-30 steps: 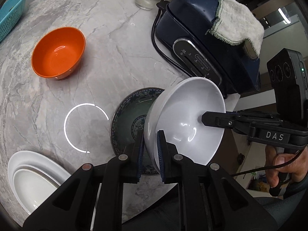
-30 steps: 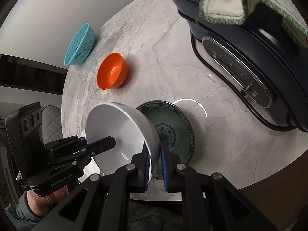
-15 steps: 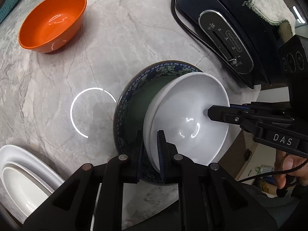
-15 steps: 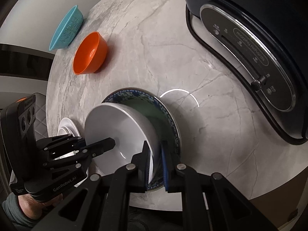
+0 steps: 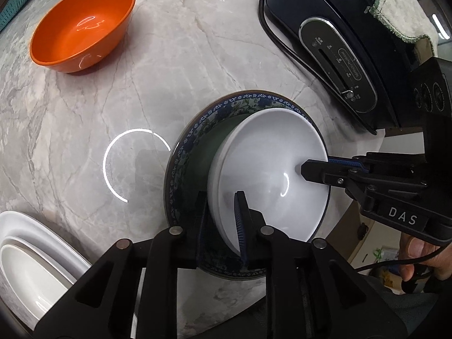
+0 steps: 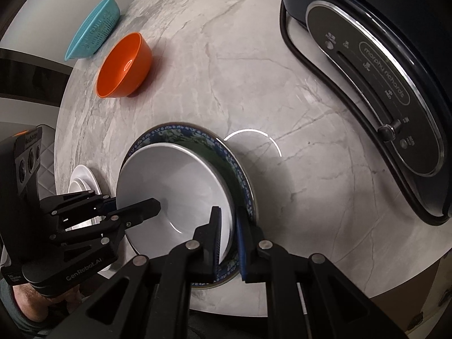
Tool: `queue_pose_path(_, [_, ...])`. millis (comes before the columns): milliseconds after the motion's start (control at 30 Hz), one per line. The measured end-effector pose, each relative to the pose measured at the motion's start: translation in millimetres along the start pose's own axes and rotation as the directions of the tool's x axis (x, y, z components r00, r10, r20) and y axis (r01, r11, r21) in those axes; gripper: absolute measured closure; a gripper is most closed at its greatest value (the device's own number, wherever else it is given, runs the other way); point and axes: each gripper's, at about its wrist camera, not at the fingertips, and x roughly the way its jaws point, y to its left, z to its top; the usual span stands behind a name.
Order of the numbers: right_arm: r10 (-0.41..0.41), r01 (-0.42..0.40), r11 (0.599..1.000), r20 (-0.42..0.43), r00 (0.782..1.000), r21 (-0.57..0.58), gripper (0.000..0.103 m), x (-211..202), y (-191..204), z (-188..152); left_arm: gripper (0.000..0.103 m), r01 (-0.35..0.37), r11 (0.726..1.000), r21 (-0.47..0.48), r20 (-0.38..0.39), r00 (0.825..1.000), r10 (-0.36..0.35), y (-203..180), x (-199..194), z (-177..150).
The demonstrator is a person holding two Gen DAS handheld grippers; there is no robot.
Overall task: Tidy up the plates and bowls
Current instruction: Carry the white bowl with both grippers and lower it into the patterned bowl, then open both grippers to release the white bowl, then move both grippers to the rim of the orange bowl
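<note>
Between the fingers of both grippers sits a white bowl point(image 5: 268, 175), resting inside a blue-patterned plate point(image 5: 197, 130) on the marble table point(image 5: 169, 56). The left gripper point(image 5: 220, 223) straddles the bowl's near rim; its jaws have just been opening, and a gap now shows between the outer pad and the bowl wall, so the pads no longer press on it. The right gripper point(image 6: 228, 236) stands at the opposite rim, its two blue-lined fingers point(image 6: 216, 237) drawn close together and pinching the bowl's thin wall, one finger inside the bowl and one outside, over the plate. Seen from the left wrist, the right gripper enters from the right side with its fingertips on the bowl's edge, and part of a hand point(image 5: 421, 260) shows behind it.

Ahead of the left gripper and off to its left lies an orange bowl point(image 5: 82, 25), well apart from the plate. Close to the left gripper's left side, at the table edge, is a stack of white dishes point(image 5: 34, 262). Beyond the plate, to the right, stands a dark blue kitchen appliance point(image 6: 381, 84) with a black cord and a cloth point(image 5: 401, 8) draped on its top. From the right wrist view a teal strainer basket point(image 6: 93, 34) lies just past the orange bowl, near the table's far edge.
</note>
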Motion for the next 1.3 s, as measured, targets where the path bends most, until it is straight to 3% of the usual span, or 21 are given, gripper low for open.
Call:
queue_pose_path(33, [0.002, -0.002, 1.000, -0.002, 1.000, 0.000, 0.091, 0.2, 0.5, -0.1, 0.075, 0.010, 1.000, 0.001, 0.004, 1.000, -0.010, -0.6, -1.3, -0.2])
queue_pose_path(100, [0.004, -0.004, 1.000, -0.004, 1.000, -0.001, 0.093, 1.1, 1.3, -0.6, 0.053, 0.034, 0.999, 0.016, 0.014, 0.999, -0.034, -2.3, -5.7, -1.4])
queue_pose_path(167, [0.003, -0.003, 1.000, -0.006, 1.000, -0.007, 0.094, 2.0, 3.2, -1.2, 0.041, 0.046, 0.998, 0.033, 0.023, 0.999, -0.047, -6.6, -8.8, -1.9])
queue_pose_path(267, [-0.008, 0.008, 1.000, -0.005, 1.000, -0.017, 0.093, 2.6, 6.4, -1.9, 0.029, 0.054, 0.998, 0.031, 0.044, 0.998, -0.056, -9.9, -14.9, -1.4])
queue_pose_path(433, [-0.007, 0.007, 1.000, 0.005, 1.000, -0.010, 0.092, 0.2, 5.9, -4.0, 0.029, 0.087, 0.996, -0.001, 0.058, 0.995, -0.086, -5.1, -25.9, -2.1])
queue_pose_path(567, [0.001, -0.001, 1.000, 0.027, 1.000, -0.008, 0.082, -8.7, 6.6, -5.6, 0.028, 0.126, 0.992, -0.003, 0.086, 0.988, -0.125, -2.5, -44.5, -5.5])
queue_pose_path(600, [0.008, -0.008, 1.000, 0.038, 0.999, -0.008, 0.072, -13.3, 6.9, -6.2, 0.025, 0.137, 0.991, -0.005, 0.102, 0.986, -0.135, -0.7, -51.1, -6.8])
queue_pose_path(633, [0.016, -0.016, 1.000, 0.054, 0.998, -0.009, 0.056, -18.6, 7.8, -7.1, 0.024, 0.152, 0.988, -0.010, 0.122, 0.981, -0.150, 1.9, -57.8, -7.3])
queue_pose_path(700, [0.001, 0.001, 1.000, 0.099, 0.995, -0.015, 0.036, -31.4, 10.3, -9.3, 0.014, 0.178, 0.983, -0.033, 0.168, 0.971, -0.170, 12.6, -72.4, -6.6])
queue_pose_path(733, [-0.004, 0.007, 1.000, 0.121, 0.993, -0.021, 0.033, -37.6, 11.7, -9.4, 0.009, 0.187, 0.981, -0.051, 0.199, 0.965, -0.174, 20.1, -80.5, -5.8])
queue_pose_path(767, [-0.004, 0.009, 0.999, 0.138, 0.990, -0.032, 0.033, -43.3, 13.6, -9.0, 0.002, 0.188, 0.980, -0.067, 0.228, 0.959, -0.168, 28.3, -89.0, -4.6])
queue_pose_path(900, [0.010, 0.015, 0.993, 0.208, 0.978, -0.115, 0.027, -63.8, 29.7, 1.5, 0.001, 0.129, 0.986, -0.108, 0.334, 0.939, -0.086, 61.0, -122.9, 2.9])
queue_pose_path(1067, [0.098, -0.054, 0.980, 0.227, 0.969, -0.191, 0.026, -73.5, 52.1, 39.7, 0.001, 0.065, 0.980, -0.187, 0.357, 0.934, 0.006, 107.7, -147.2, 28.6])
queue_pose_path(1167, [0.131, -0.074, 0.968, 0.233, 0.964, -0.238, 0.027, -71.9, 69.7, 71.1, 0.001, 0.013, 0.963, -0.270, 0.316, 0.946, 0.076, 141.7, -149.8, 54.2])
queue_pose_path(1300, [0.174, -0.124, 0.964, 0.206, 0.963, -0.236, 0.027, -59.1, 88.5, 121.0, 0.002, 0.019, 0.955, -0.295, 0.312, 0.947, 0.077, 178.2, -144.5, 82.1])
